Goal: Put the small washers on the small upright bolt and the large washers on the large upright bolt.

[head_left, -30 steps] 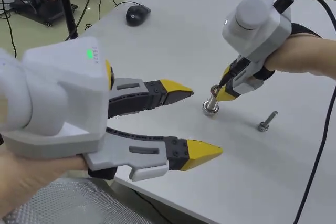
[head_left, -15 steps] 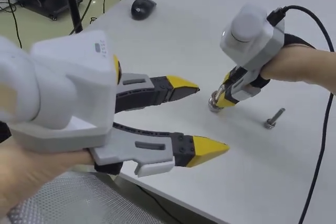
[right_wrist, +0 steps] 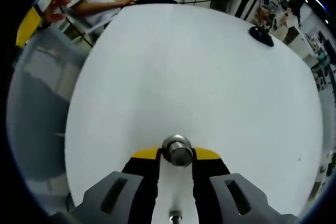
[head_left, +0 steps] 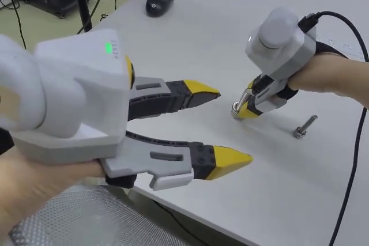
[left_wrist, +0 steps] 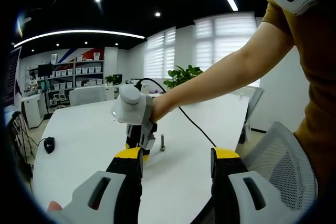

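Note:
My right gripper (head_left: pixel 247 109) is shut on the large silver bolt (head_left: pixel 237 108), low over the white table (head_left: pixel 190 33). In the right gripper view the large bolt (right_wrist: pixel 177 151) sits end-on between the yellow tips of the right gripper (right_wrist: pixel 177 156). The small bolt (head_left: pixel 303 127) stands on its head to the right, apart from it. My left gripper (head_left: pixel 223 125) hovers open in the foreground, holding nothing, pointing at the bolts. In the left gripper view the left gripper (left_wrist: pixel 177 157) faces the right gripper (left_wrist: pixel 135 129) and the small bolt (left_wrist: pixel 163 142).
A black computer mouse (head_left: pixel 159 3) lies at the far left of the table. A black cable (head_left: pixel 351 159) runs from the right gripper down the right side. The table's near edge runs just under my left gripper, with a mesh chair (head_left: pixel 75 223) below.
The right gripper has dropped lower around the large bolt, which now leans left in its jaws. The left gripper has kept its pose; the head camera has shifted.

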`<control>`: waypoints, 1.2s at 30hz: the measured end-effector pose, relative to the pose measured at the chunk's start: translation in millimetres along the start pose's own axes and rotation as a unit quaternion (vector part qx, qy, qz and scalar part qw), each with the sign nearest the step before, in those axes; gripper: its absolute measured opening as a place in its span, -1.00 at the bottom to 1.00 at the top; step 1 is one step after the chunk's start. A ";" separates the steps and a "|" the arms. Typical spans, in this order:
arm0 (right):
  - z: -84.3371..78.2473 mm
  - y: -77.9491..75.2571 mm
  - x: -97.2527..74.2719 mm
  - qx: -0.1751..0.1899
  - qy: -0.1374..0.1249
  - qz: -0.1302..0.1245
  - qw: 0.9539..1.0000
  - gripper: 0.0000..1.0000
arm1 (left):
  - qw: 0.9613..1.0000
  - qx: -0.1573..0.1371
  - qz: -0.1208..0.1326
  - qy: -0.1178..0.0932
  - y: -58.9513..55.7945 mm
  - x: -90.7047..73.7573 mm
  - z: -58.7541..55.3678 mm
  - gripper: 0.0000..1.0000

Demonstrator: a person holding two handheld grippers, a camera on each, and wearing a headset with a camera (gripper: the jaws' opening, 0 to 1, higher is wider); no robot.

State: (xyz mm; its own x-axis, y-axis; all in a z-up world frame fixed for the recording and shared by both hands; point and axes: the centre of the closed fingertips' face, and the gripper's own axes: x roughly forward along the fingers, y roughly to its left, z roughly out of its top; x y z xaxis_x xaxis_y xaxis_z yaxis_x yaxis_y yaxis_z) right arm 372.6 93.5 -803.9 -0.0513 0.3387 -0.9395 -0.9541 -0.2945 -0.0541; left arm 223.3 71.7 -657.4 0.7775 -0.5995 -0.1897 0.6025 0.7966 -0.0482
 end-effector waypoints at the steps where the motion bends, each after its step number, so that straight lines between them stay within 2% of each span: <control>1: 0.0 1.0 -3.5 0.008 -0.009 0.000 1.000 -0.52 | 1.000 0.000 0.001 -0.001 0.7 -0.2 0.1 0.02; 6: -6.4 3.6 -19.9 0.028 -0.029 -0.012 0.999 -0.52 | 1.000 0.002 -0.001 0.003 0.8 -0.9 -0.5 0.02; 9: -11.0 7.5 -36.2 0.043 -0.056 -0.022 0.997 -0.52 | 1.000 0.005 -0.003 0.003 0.3 -0.2 0.7 0.02; 14: -24.1 20.6 -62.2 0.061 -0.084 -0.042 0.994 -0.52 | 1.000 0.014 -0.011 0.001 -2.2 1.8 6.0 0.02; 17: -29.2 26.7 -74.8 0.083 -0.117 -0.057 0.988 -0.52 | 1.000 0.015 -0.021 0.001 -4.4 5.0 4.2 0.02; 19: -32.7 36.7 -82.9 0.096 -0.141 -0.061 0.984 -0.52 | 1.000 0.005 -0.028 0.008 -5.6 8.4 -1.2 0.02; 22: -45.9 49.6 -89.8 0.107 -0.154 -0.066 0.980 -0.52 | 0.999 0.005 -0.033 0.014 -7.3 12.8 -5.3 0.02; 25: -56.3 66.1 -97.4 0.129 -0.182 -0.070 0.972 -0.51 | 0.999 -0.004 -0.035 0.002 -5.6 16.7 -3.3 0.02; 27: -61.6 74.6 -101.4 0.136 -0.192 -0.074 0.969 -0.49 | 0.999 -0.016 -0.035 -0.004 -3.5 18.5 -1.2 0.02; 28: -61.0 79.1 -105.1 0.145 -0.214 -0.079 0.963 -0.49 | 0.999 -0.021 -0.036 -0.012 -2.8 19.1 1.8 0.02; 30: -64.4 85.1 -109.8 0.155 -0.235 -0.085 0.956 -0.48 | 0.999 -0.023 -0.036 -0.014 -1.6 20.4 4.4 0.02; 31: -62.6 89.4 -115.0 0.150 -0.266 -0.093 0.948 -0.48 | 0.999 -0.024 -0.036 -0.014 -1.3 21.2 5.1 0.02; 32: -63.6 91.0 -117.9 0.159 -0.281 -0.098 0.941 -0.48 | 0.999 -0.021 -0.036 -0.012 -0.8 22.0 5.0 0.02; 33: -65.3 94.2 -122.5 0.170 -0.304 -0.105 0.932 -0.49 | 0.999 -0.019 -0.037 -0.009 -0.4 22.9 4.7 0.02; 34: -66.0 95.8 -125.8 0.174 -0.320 -0.110 0.925 -0.49 | 0.999 -0.018 -0.037 -0.004 0.3 23.6 3.7 0.02; 35: -68.3 97.8 -130.0 0.182 -0.340 -0.119 0.915 -0.49 | 0.999 -0.018 -0.037 -0.001 0.7 24.2 3.0 0.02; 36: -70.6 100.5 -131.7 0.191 -0.350 -0.119 0.909 -0.48 | 0.999 -0.016 -0.037 -0.001 1.0 24.0 2.7 0.02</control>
State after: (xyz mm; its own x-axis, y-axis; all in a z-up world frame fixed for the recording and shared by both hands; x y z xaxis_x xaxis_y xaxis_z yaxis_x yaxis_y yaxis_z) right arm 304.3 -43.8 -709.5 0.1227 0.8776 -0.4634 -0.9888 0.1483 0.0190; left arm 243.1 57.8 -659.4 0.7315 -0.6568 -0.1829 0.6520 0.7524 -0.0942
